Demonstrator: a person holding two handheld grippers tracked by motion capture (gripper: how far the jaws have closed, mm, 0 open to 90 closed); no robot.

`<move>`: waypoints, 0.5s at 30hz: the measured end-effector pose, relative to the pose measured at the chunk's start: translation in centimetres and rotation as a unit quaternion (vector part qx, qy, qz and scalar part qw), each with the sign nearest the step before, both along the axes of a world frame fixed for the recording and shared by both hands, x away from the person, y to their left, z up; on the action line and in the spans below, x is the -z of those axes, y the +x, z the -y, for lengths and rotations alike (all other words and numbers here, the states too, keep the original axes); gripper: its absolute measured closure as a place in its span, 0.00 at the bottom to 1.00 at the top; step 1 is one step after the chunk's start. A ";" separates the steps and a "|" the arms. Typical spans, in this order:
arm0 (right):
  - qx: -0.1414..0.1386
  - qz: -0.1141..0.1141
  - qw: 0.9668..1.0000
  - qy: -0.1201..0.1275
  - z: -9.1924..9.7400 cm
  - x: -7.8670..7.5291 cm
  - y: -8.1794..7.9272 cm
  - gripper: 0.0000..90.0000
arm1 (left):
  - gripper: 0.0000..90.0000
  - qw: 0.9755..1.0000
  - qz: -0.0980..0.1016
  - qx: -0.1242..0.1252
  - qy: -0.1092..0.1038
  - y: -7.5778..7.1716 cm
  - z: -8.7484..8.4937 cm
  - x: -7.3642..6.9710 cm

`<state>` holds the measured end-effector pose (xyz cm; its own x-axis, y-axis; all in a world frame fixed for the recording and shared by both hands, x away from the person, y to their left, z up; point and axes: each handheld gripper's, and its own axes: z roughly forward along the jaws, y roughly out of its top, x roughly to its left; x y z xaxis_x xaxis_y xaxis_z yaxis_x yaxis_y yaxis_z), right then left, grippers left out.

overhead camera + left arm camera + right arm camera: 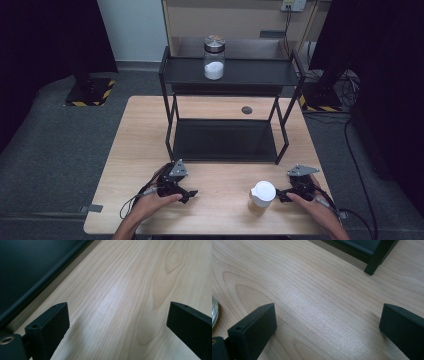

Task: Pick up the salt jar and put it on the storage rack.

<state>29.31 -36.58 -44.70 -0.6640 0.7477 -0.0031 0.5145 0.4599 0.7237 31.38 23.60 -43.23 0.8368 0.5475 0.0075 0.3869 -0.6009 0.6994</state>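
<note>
wooden table (215, 165), both hands low

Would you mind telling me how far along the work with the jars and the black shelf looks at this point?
One silver-lidded jar of white powder already stands on the black shelf's top tier. Nothing is in hand: the left gripper and the right gripper both rest low over the table with jaws open and bare wood between them. The white-lidded jar stands ungrasped on the table just beside the right gripper; probably it goes next.
</note>
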 end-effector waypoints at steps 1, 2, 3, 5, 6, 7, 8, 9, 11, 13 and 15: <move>0.000 0.001 1.000 0.000 0.0 0.0 0.0 0.02 | 0.04 1.000 -0.001 -0.002 0.005 -0.1 0.0 0.2; 0.000 0.001 1.000 0.001 0.0 0.0 -0.1 0.02 | 0.04 1.000 -0.002 0.000 0.012 -0.1 0.1 0.4; 0.000 0.000 1.000 0.000 0.0 0.0 -0.1 0.02 | 0.02 1.000 -0.004 -0.001 0.004 0.0 -0.3 0.7; 0.001 0.000 1.000 0.001 0.0 0.0 -0.1 0.02 | 0.01 1.000 -0.001 -0.005 0.000 -0.1 -0.5 0.9; 0.001 0.000 1.000 0.000 0.0 0.0 -0.2 0.02 | 0.01 1.000 0.000 -0.007 -0.002 -0.1 -0.6 1.0; 0.001 0.000 1.000 0.001 0.0 0.0 -0.2 0.02 | 0.00 1.000 0.003 -0.008 -0.007 -0.2 -0.7 1.2; 0.001 0.000 1.000 0.000 0.0 0.0 -0.2 0.02 | 0.00 1.000 0.004 -0.009 -0.009 -0.2 -0.8 1.3; 0.001 0.000 1.000 0.000 0.0 0.0 -0.2 0.02 | 0.00 1.000 0.003 -0.009 -0.009 -0.2 -0.8 1.3; 0.001 0.000 1.000 0.000 0.0 0.0 -0.2 0.02 | 0.00 1.000 0.003 -0.009 -0.010 -0.2 -0.8 1.3; 0.001 0.000 1.000 0.001 0.0 0.0 -0.2 0.02 | 0.00 1.000 0.003 -0.009 -0.010 -0.2 -0.8 1.3; 0.001 0.000 1.000 0.001 0.0 0.0 -0.2 0.02 | 0.00 1.000 0.003 -0.009 -0.010 -0.2 -0.8 1.3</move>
<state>29.13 -36.60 -44.71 -0.6619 0.7496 -0.0018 0.5164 0.4577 0.7238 31.16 24.39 -44.53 0.8268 0.5625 0.0020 0.3929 -0.5801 0.7135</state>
